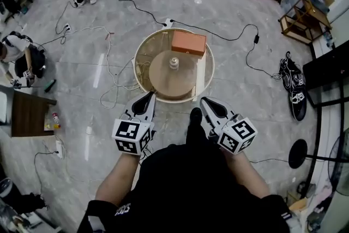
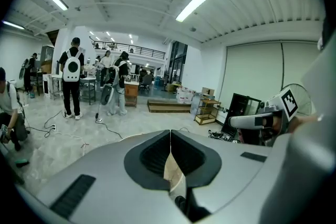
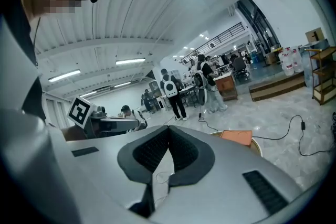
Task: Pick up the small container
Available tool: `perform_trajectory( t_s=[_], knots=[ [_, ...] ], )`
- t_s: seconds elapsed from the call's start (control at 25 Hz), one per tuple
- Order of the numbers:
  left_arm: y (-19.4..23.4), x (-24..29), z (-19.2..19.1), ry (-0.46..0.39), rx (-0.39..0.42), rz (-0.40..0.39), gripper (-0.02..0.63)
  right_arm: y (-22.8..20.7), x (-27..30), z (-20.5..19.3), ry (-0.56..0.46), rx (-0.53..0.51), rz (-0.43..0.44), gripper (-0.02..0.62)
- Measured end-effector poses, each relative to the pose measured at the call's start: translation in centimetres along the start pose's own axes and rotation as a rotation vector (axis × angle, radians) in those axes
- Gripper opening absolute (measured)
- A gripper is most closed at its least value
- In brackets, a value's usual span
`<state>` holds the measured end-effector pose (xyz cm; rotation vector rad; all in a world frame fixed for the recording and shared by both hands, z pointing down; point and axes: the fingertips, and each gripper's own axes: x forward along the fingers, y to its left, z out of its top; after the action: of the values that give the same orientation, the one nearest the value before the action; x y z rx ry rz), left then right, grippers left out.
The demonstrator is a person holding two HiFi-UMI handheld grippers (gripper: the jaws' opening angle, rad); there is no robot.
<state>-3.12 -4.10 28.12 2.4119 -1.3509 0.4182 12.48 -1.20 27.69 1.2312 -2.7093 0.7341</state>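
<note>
Plainly the approach step is in hand: nearest the person, the left gripper (image 1: pixel 148 96) and the right gripper (image 1: pixel 206 102) hover just short of the round pale-rimmed table (image 1: pixel 137 63), each with its jaws pressed together on nothing. Farther in, the small pale container (image 1: pixel 173 63) stands upright at the middle of the brown round disc (image 1: pixel 163 78), in front of an orange rectangular box (image 1: pixel 188 42). The next move probably calls for one claw to open and go forward over the rim to straddle it.

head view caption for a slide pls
Left gripper and right gripper, both shut and empty, short of the small container on a round table, orange box behind it.
</note>
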Motion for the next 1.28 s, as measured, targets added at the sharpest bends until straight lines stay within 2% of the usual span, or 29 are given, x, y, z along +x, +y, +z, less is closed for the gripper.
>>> perform_trajectory(
  t_s=[0.2,0.36,0.48,0.6,0.76,0.88,1.12,1.28],
  knots=[
    [2.0,6.7,3.0,-0.016,0.025,0.084,0.02,-6.6,5.2,2.6,0.058,-0.031,0.085,0.015],
    [1.9,11.8,5.6,-0.012,0.057,0.102,0.02,-11.7,8.3,5.4,0.09,-0.028,0.127,0.015],
    [2.3,14.4,6.9,-0.024,0.045,0.109,0.018,-13.7,10.3,6.3,0.115,-0.038,0.179,0.015],
    [3.0,15.7,7.0,-0.026,0.021,0.116,0.017,-15.0,11.8,6.5,0.135,-0.044,0.186,0.015],
    [4.5,16.0,6.3,-0.008,0.093,0.117,0.017,-14.7,13.2,5.8,0.137,-0.043,0.186,0.015],
    [6.0,15.6,5.4,-0.001,0.085,0.102,0.017,-13.7,14.3,4.8,0.151,-0.05,0.162,0.015],
    [7.7,14.6,3.4,0.006,0.086,-0.029,0.017,-10.3,16.3,3.1,0.172,-0.049,0.102,0.025],
    [9.3,14.7,1.5,0.022,0.079,-0.076,0.017,-7.9,17.7,1.2,0.198,-0.033,0.084,0.041]
  ],
)
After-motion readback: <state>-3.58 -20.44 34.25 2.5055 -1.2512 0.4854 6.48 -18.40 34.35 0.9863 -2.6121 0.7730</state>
